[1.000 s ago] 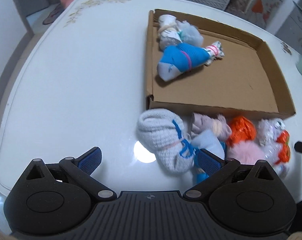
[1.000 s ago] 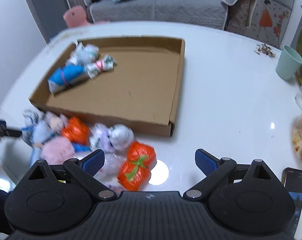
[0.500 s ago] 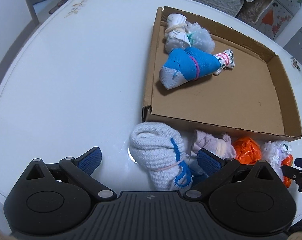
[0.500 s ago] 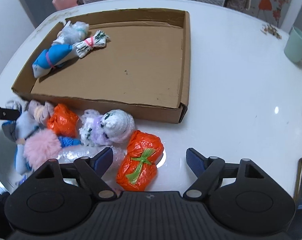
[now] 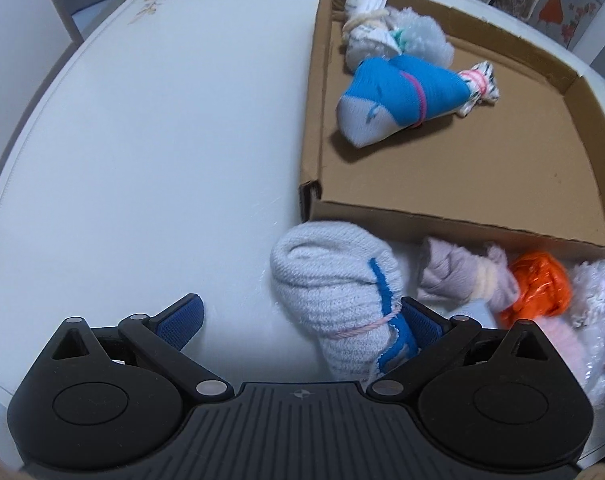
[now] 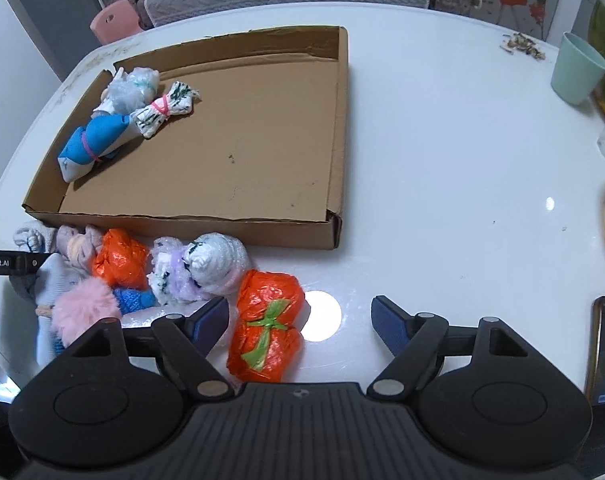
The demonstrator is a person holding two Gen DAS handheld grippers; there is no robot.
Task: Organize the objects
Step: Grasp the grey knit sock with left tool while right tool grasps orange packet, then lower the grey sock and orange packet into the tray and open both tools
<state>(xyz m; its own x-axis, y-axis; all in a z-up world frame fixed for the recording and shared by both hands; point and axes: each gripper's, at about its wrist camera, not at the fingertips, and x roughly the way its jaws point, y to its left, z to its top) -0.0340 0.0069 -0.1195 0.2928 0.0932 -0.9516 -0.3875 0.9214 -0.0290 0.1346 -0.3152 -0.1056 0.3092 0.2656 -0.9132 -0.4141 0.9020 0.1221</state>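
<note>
Lying on a white table [image 6: 442,152]: one shallow cardboard tray [image 6: 342,128] and a row of small bundles along its near wall. Left claw [image 5: 300,320], jaws wide apart, pads gripping nothing; a pale knitted sock bundle [image 5: 334,284] with blue trim and a pink tie lies between them, well off centre, its tied end against the right-hand pad, the left-hand pad clear of it over bare table. Right claw [image 6: 298,322], jaws parted after closing part of the way; an orange bag [image 6: 268,328] knotted with green lies between them, close by the left-hand pad, though contact cannot be told, and well apart from the right-hand pad, so not clamped. Tray contents, far left corner: a blue and white sock roll [image 5: 398,100] with a pink band, a pale fluffy bundle [image 5: 390,38] behind it, a white patterned bundle [image 6: 166,110] tied in pink touching the roll's end. Outside the tray, between the two claws: a lilac bundle [image 5: 462,276], a second orange bag [image 6: 120,258], a white and purple wrapped bundle [image 6: 198,268], a pink fluffy ball [image 6: 86,310]. Right edge of the table: a pale green cup [image 6: 578,68], a phone [image 6: 604,352].
</note>
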